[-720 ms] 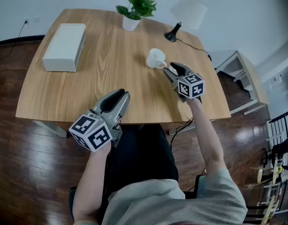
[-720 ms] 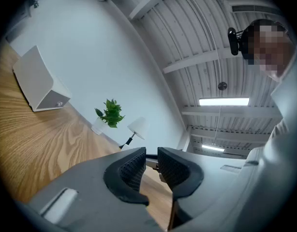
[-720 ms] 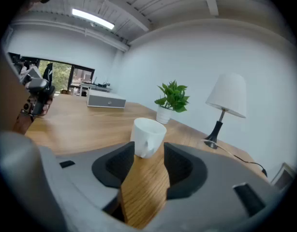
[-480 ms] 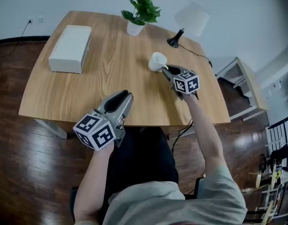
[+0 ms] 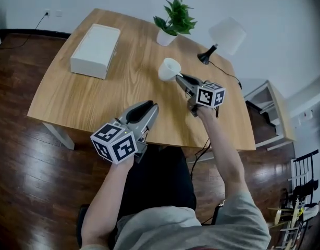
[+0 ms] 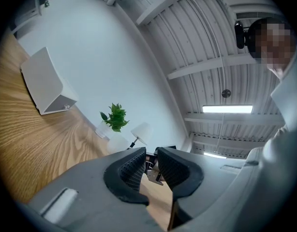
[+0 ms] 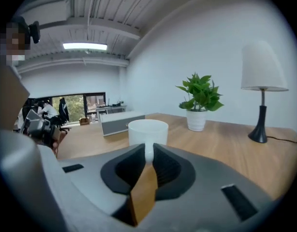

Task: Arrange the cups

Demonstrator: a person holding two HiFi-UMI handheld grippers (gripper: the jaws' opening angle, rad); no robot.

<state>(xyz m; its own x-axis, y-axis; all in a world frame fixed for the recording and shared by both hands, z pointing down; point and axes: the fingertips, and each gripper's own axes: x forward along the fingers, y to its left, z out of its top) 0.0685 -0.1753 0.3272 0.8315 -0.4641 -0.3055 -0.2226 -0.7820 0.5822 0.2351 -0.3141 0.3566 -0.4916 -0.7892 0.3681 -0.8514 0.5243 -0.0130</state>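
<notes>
A white cup [image 5: 169, 68] hangs above the wooden table [image 5: 87, 100], tipped so its mouth faces up and left. My right gripper [image 5: 181, 78] is shut on its handle. In the right gripper view the cup [image 7: 147, 132] stands just beyond the jaws, and the handle is pinched between the pads of my right gripper [image 7: 148, 151]. My left gripper [image 5: 144, 107] hovers at the table's near edge, away from the cup. Its jaws stand a narrow gap apart with nothing between them in the left gripper view [image 6: 149, 161].
A white box [image 5: 96, 50] lies at the table's far left. A potted plant [image 5: 173, 22] and a table lamp [image 5: 225, 35] with a cable stand at the far edge. A pale shelf unit [image 5: 264, 100] is beside the table's right side. The person's legs are under the near edge.
The right gripper has lifted the cup off the table and tilted it. The left gripper has kept its place by the near edge.
</notes>
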